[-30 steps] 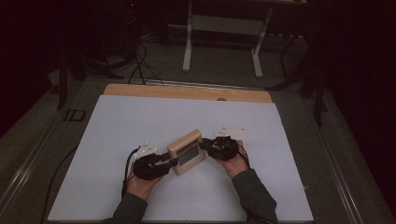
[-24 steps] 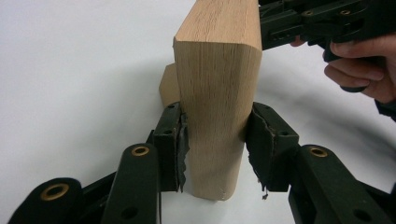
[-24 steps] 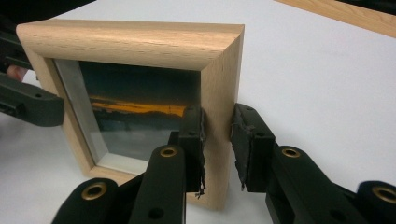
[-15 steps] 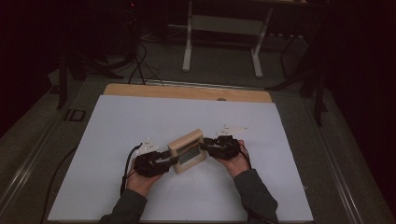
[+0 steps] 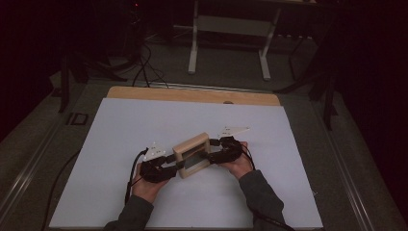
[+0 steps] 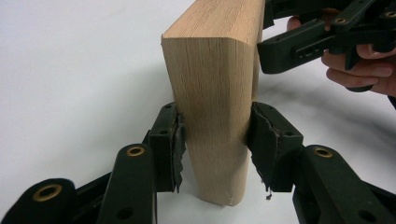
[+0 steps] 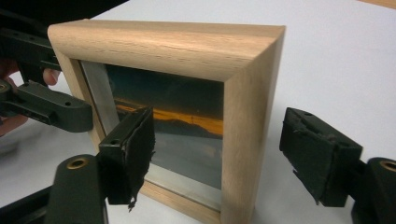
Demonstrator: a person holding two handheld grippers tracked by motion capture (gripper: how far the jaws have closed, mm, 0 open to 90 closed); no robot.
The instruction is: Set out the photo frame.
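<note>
Wooden picture frame stands upright on the white desk, near its front middle, between my two hands. My left fingers clamp one side edge of the frame, pads tight on the wood. My right fingers straddle the opposite edge, have just been opening, now wide, one pad just before the glass, the other clear of the wood, not gripping
</note>
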